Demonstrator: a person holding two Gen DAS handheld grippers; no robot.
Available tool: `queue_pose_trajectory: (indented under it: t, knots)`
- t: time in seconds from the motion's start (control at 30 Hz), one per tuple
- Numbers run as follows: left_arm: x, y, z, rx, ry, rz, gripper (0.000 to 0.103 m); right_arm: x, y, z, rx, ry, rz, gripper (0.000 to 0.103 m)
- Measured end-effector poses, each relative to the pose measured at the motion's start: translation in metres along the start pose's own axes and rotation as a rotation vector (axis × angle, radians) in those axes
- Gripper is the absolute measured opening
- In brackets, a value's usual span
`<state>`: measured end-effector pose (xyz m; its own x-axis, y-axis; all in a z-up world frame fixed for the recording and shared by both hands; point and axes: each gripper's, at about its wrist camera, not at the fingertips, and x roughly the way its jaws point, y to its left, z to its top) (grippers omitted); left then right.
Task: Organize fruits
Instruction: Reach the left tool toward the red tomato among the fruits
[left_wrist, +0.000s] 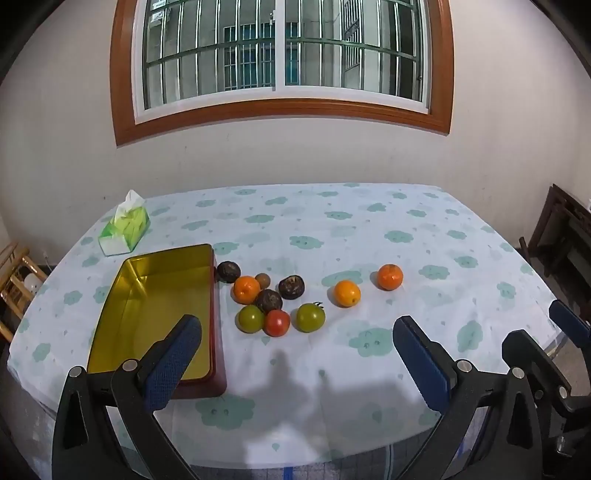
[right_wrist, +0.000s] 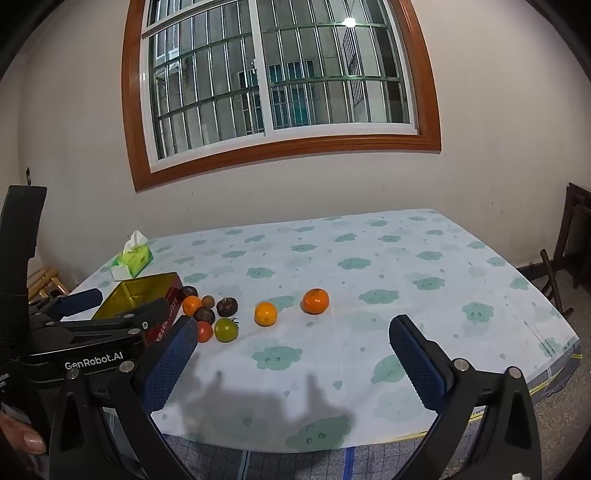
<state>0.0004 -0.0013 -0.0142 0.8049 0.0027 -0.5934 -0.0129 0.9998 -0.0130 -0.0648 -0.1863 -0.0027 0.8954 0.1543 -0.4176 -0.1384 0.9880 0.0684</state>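
Gold-lined tin (left_wrist: 155, 302) at 9 o'clock on the surface (left_wrist: 369, 229), long axis running 6 to 12. Fruit cluster (left_wrist: 269, 299) just beside it at 3 o'clock; two oranges (left_wrist: 347, 293) apart. Left gripper (left_wrist: 295, 354) jaws apart, empty. Right gripper (right_wrist: 291, 354) likewise. Only the right view shows "GenRobot.AI".

Black plastic left claw (left_wrist: 297, 332), blue textured pads (left_wrist: 419, 360), silver screws, white GenRobot.AI lettering

2 wrist views over table (left_wrist: 369, 221)
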Motion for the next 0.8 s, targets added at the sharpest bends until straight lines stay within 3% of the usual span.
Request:
queue_pose_trajectory:
  t: [0.37,0.8]
  knots:
    - [0.007,0.000,-0.005,0.002,0.026,-0.003,0.103,0.007,0.002,-0.003,0.004,0.027,-0.005,0.103]
    - [0.019,-0.004,-0.018,0.007,0.079,-0.096,0.103,0.008,-0.006,-0.008,0.038,0.041,-0.001,0.103]
